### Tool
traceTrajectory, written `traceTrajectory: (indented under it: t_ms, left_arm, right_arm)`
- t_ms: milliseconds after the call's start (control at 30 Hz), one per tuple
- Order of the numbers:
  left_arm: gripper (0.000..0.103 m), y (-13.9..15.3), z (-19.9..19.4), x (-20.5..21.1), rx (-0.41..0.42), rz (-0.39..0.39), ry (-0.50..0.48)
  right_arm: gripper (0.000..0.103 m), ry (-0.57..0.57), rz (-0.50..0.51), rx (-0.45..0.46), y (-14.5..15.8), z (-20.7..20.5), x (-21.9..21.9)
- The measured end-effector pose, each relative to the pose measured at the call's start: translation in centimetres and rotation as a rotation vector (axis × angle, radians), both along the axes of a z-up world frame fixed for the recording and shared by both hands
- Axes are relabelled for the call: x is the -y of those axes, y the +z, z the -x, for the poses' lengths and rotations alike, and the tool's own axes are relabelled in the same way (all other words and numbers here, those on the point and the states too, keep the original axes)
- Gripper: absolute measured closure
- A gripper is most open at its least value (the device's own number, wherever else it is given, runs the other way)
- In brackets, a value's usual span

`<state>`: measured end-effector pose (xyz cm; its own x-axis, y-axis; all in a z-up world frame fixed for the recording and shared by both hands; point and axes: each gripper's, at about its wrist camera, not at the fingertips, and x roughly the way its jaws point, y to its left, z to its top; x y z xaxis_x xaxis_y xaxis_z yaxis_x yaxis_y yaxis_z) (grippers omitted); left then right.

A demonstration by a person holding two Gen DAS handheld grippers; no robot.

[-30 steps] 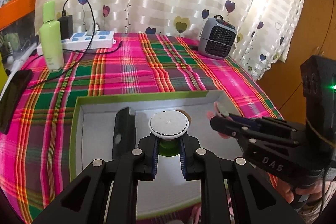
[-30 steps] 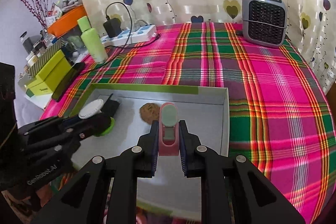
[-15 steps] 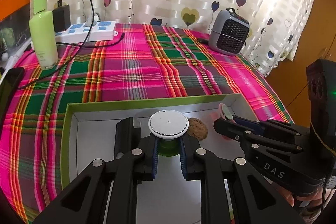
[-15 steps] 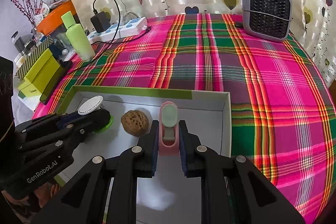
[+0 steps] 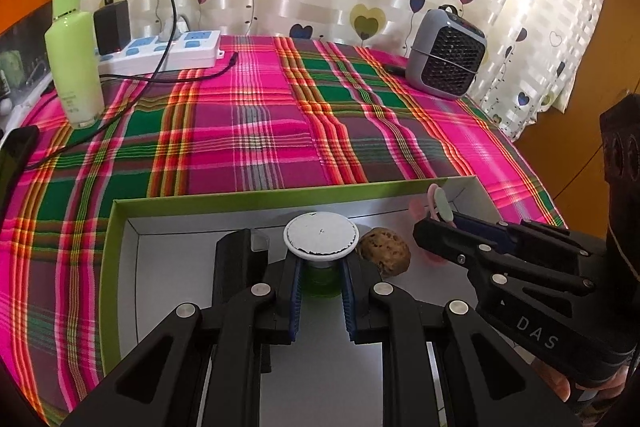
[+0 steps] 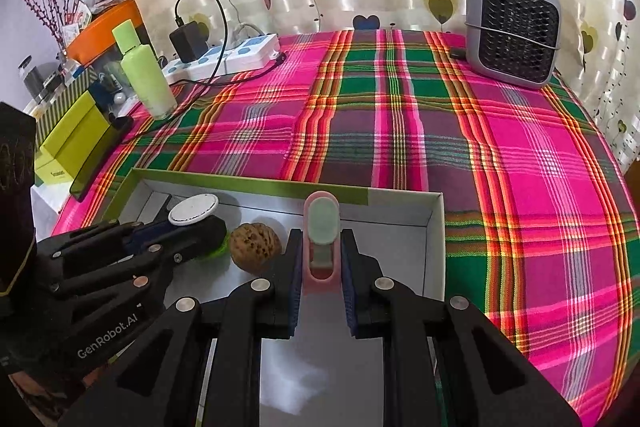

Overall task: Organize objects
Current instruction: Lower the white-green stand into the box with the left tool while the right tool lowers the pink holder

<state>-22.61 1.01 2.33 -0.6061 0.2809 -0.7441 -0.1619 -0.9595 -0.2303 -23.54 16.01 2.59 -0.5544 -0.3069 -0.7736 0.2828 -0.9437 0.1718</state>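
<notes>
Inside the shallow white cardboard box with a green rim, both black two-finger grippers hold things. Clamped between the blue pads of the left gripper is a small green jar with a round white lid; the lid covers most of the jar from above, so only a strip of green body shows between the fingers. From the right wrist view the same jar is largely hidden behind the left gripper's fingers.

Over at the box's right end, the right gripper is closed on a pink oblong case with a pale green oval top, held upright; its lower end is cut off by the pads. In the left wrist view only the case's tip pokes past the fingers.

Between the two grippers a brown wrinkled walnut lies on the box floor, just beside the jar. A black flat rectangular object stands along the left gripper's left side; what it is cannot be made out.

Beyond the box, on the pink and green plaid tablecloth, stand a light green plastic bottle, a white power strip with a black charger and a small grey fan heater.
</notes>
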Motion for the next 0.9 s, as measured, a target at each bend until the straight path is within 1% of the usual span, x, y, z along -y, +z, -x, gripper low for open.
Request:
traceTrajectory:
  t_ms: [400, 500, 567, 900]
  left_arm:
    - [0.087, -0.15, 0.17, 0.07, 0.008, 0.009, 0.003]
    - [0.083, -0.16, 0.18, 0.06, 0.010, 0.007, 0.006]
    - [0.078, -0.16, 0.18, 0.04, 0.010, 0.005, 0.003]
    - [0.073, -0.20, 0.14, 0.07, 0.008, 0.009, 0.002]
  right_arm:
    - [0.085, -0.011, -0.009, -0.007, -0.09, 0.01, -0.24]
    - [0.085, -0.014, -0.005, -0.004, -0.12, -0.06, -0.37]
    - [0.085, -0.014, -0.005, -0.004, -0.13, -0.08, -0.40]
    - [0.085, -0.011, -0.017, -0.010, -0.19, -0.15, -0.18]
